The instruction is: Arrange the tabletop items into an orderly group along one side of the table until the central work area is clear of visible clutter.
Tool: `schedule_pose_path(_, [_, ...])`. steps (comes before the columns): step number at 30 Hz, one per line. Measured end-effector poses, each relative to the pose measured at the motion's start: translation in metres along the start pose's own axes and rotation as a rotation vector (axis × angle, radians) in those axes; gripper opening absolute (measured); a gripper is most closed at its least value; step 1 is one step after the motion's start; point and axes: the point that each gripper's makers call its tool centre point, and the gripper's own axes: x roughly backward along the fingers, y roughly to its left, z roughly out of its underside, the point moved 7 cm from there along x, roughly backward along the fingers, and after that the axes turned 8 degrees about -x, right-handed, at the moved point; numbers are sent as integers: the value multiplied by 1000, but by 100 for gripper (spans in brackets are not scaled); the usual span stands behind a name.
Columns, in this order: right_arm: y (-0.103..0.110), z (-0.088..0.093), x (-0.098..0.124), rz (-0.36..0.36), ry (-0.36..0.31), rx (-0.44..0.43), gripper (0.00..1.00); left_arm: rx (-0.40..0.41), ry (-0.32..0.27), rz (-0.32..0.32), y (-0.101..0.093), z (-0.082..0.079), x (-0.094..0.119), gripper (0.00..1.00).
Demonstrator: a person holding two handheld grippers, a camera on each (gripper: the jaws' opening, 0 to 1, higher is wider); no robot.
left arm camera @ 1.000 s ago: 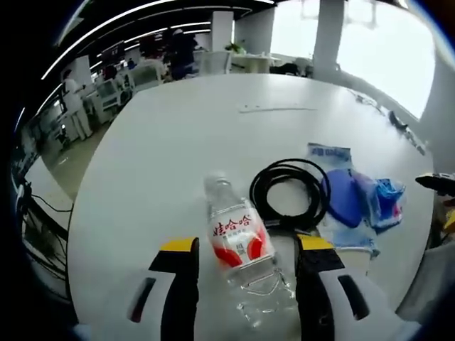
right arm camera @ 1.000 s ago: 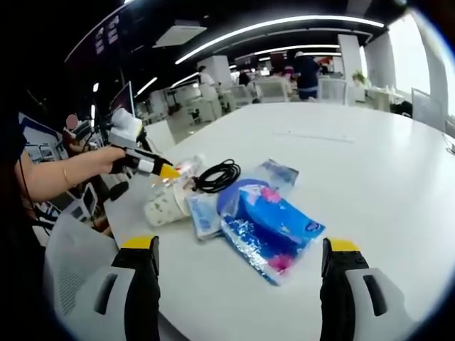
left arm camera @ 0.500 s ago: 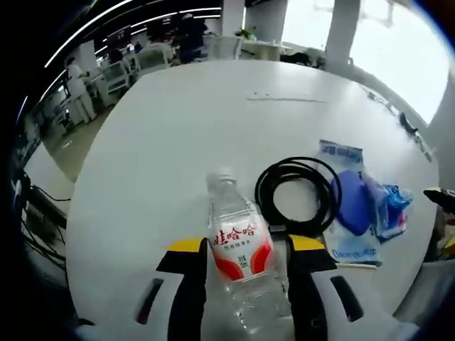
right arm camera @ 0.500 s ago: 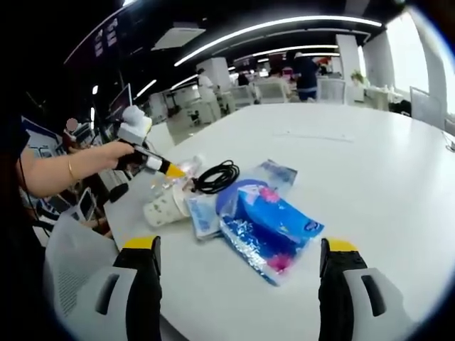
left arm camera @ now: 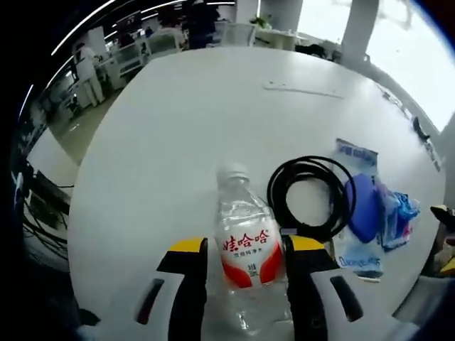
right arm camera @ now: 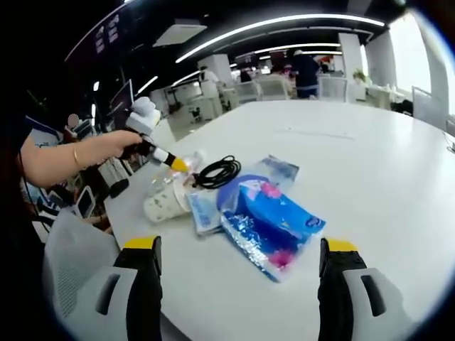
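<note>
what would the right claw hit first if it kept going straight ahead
Likely the blue tissue pack lying on the white table between its open jaws; the right claw looks short of it, though depth is unclear.

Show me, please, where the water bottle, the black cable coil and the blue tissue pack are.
water bottle (left arm camera: pixel 247 245), left gripper view, on its red and white label.
black cable coil (left arm camera: pixel 276 195), left gripper view, on the left arc of the loop.
blue tissue pack (right arm camera: pixel 274 219), right gripper view, on the middle of its wrapper.

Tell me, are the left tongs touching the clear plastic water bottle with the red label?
Touching. In the left gripper view both jaws of the left tongs press against the sides of the clear plastic water bottle with the red label, no gap visible.
</note>
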Motion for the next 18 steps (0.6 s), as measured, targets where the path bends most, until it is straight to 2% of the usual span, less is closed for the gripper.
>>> schedule_pose_path(5, [1, -1, 0, -3, 0, 4, 90, 7, 71, 1, -2, -3, -2, 41])
schedule_pose_path(18, [0, 2, 3, 6, -1, 0, 90, 40, 199, 7, -4, -6, -14, 40])
